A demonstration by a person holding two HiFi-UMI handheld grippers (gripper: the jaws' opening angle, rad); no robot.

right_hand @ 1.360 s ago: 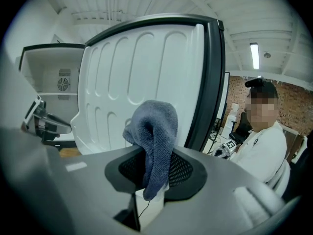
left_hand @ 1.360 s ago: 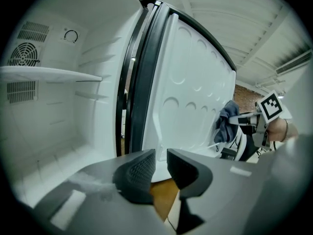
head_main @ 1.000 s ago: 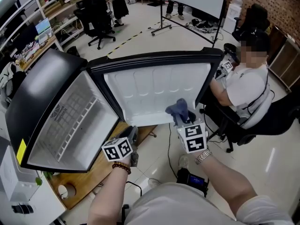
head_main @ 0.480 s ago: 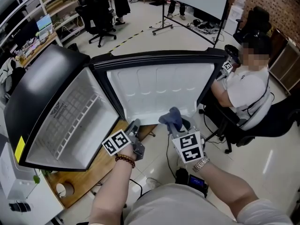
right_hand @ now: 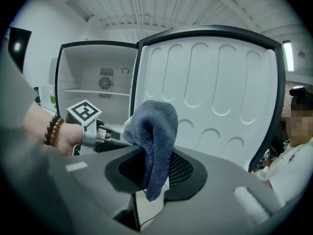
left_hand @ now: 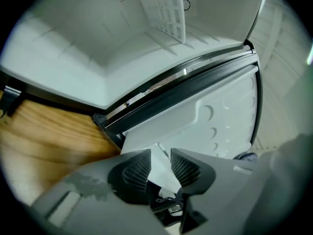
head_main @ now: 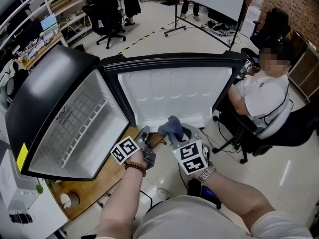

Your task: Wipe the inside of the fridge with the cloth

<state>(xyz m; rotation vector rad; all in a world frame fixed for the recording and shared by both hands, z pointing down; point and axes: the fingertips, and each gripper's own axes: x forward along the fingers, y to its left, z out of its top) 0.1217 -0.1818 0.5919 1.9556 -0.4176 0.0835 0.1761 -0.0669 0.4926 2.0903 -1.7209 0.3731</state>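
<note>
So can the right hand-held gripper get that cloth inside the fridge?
Probably yes: cloth gripped, door wide open, only the left hand-held gripper near the compartment's front.

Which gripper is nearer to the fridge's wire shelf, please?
Left. The left gripper, empty jaws just closing, sits right of the wire shelf; the right gripper, holding the cloth, is farther right, before the open door.
</note>
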